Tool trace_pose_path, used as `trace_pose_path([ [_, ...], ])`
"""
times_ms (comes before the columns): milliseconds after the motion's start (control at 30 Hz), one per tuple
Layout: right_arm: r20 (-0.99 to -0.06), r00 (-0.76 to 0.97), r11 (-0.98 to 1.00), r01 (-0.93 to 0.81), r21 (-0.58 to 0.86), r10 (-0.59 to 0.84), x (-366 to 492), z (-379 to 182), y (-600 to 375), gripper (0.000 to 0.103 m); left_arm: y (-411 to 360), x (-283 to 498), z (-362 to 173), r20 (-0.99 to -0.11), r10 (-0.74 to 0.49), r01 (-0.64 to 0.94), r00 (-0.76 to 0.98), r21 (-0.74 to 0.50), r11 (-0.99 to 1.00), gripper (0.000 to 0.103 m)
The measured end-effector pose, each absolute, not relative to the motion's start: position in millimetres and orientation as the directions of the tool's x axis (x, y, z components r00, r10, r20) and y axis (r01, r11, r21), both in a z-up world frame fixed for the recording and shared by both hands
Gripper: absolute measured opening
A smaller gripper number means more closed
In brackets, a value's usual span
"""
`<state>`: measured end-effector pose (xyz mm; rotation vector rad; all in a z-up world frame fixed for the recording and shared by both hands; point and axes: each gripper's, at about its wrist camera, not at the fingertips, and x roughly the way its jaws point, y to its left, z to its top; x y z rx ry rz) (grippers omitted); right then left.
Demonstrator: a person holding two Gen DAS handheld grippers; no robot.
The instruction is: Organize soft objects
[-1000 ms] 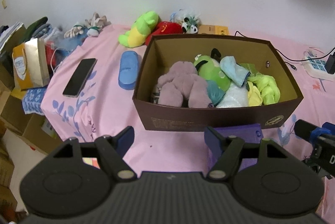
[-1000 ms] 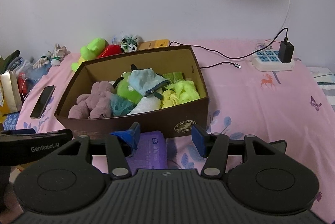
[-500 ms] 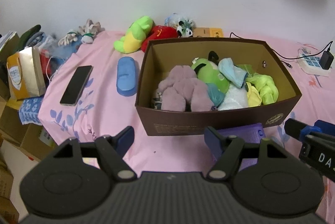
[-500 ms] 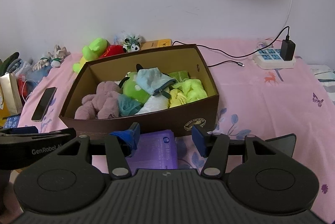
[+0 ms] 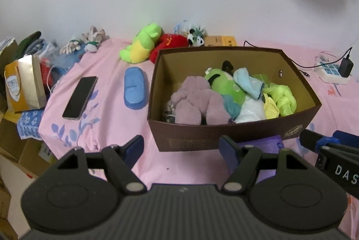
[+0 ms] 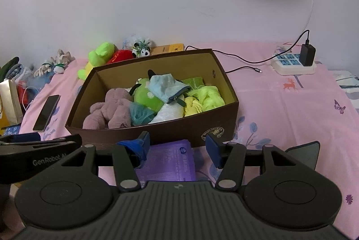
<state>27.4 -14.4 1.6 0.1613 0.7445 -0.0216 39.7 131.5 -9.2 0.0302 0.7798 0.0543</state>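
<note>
Nearest the cameras, the left gripper (image 5: pixel 181 145) and the right gripper (image 6: pixel 176 147) are held above the front edge of the bed (image 6: pixel 280 110), both aimed downward at the box (image 6: pixel 157 134). The jaws of each are set apart, and nothing is held or touched between them. A purple packet (image 6: pixel 170 161) lies flat on the bed directly under the right gripper, just in front of the box.

The box stands open on the pink bedcover. It is already well filled: a mauve plush toy (image 5: pixel 197 101) lies at its left end, a green plush toy (image 5: pixel 224 85) in the middle under a pale blue pouch (image 6: pixel 166 87), and yellow-green cloths (image 5: pixel 280 98) at its right end. This part of the sorting is judged done.

Left of the box, a blue case (image 5: pixel 134 91) and a phone (image 5: pixel 80 97) lie on the cover.

Further back, against the wall, several soft items are left outside the box: a green and yellow plush toy (image 5: pixel 141 44), a red one (image 5: pixel 169 46), a small black and white one (image 5: pixel 197 38), and what appears to be a grey one (image 5: pixel 89 41), which is too small to identify. A power strip (image 6: pixel 294 63) sits far right. These plush toys are judged the remaining work.
</note>
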Motion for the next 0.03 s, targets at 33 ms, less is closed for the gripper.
trace_pose_path([
  [33,-0.676,0.736,0.987,0.078,0.138,0.037,27.0,1.8,-14.5,0.04,130.9,39.8,-9.0,-0.699,0.061,-0.034,0.713,0.053,0.998,0.073],
])
